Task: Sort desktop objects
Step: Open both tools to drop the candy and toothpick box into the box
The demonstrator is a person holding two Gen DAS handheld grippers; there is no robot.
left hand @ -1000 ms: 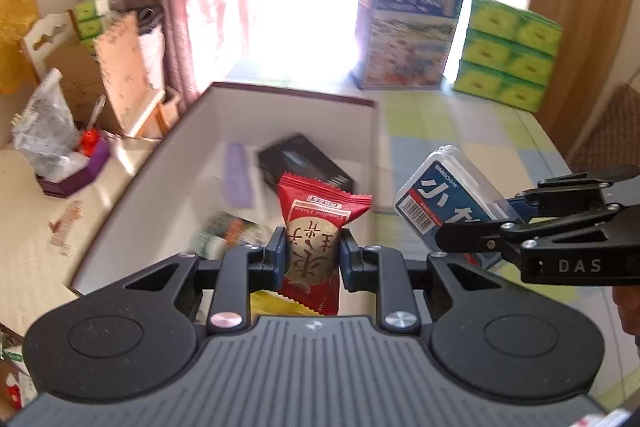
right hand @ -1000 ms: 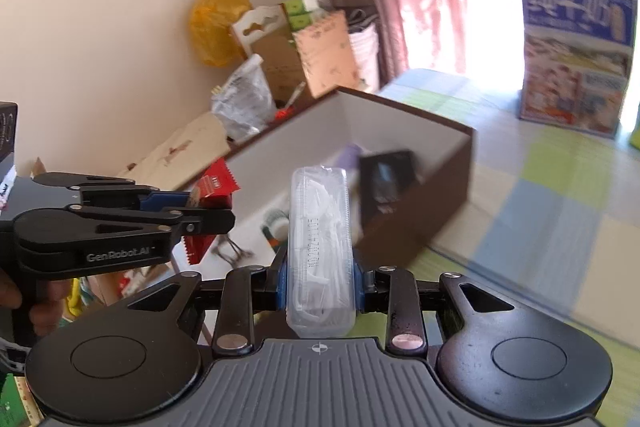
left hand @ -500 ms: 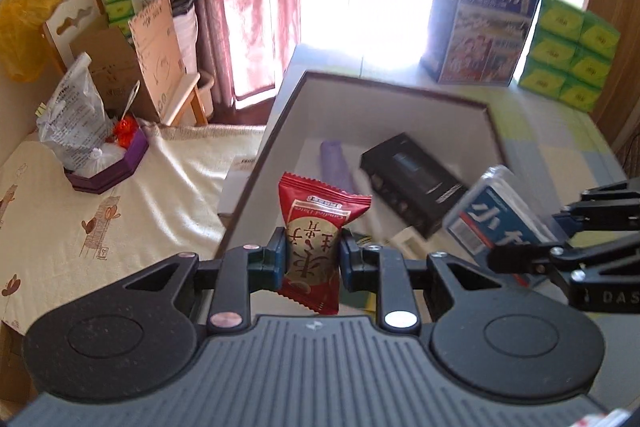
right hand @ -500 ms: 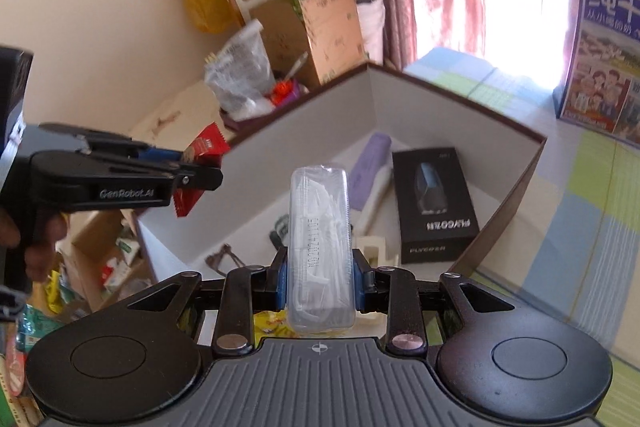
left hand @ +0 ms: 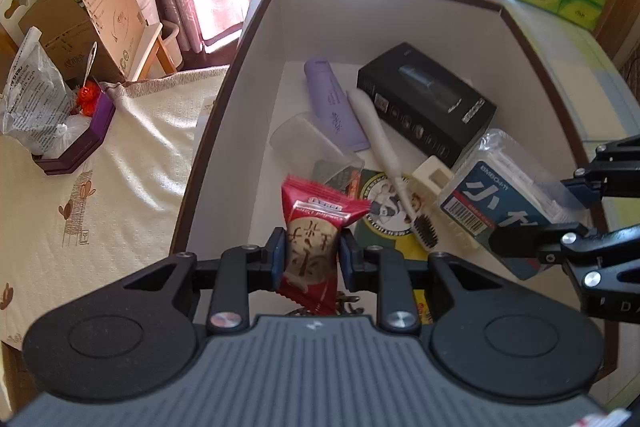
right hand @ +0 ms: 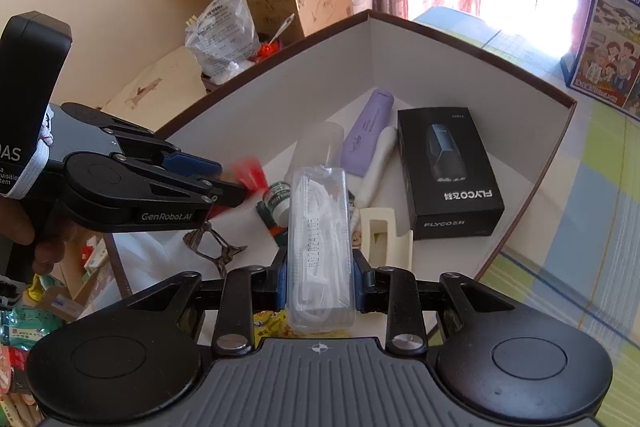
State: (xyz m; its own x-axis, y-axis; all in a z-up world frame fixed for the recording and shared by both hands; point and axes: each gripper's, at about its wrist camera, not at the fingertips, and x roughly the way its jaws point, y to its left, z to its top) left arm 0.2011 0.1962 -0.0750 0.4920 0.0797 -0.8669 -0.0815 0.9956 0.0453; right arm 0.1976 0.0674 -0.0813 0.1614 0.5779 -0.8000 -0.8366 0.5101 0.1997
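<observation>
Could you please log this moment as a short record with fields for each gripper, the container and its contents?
left gripper: shut on red snack packet, held above the box
right gripper: shut on clear plastic case, above the box's near edge
container: open white-lined box
contents: black Flyco box, purple tube, toothbrush, clear cup, cream holder
packet and case placed: not yet

The left gripper (left hand: 312, 257) and right gripper (right hand: 319, 275) are held side by side, each clamped on a load.
</observation>
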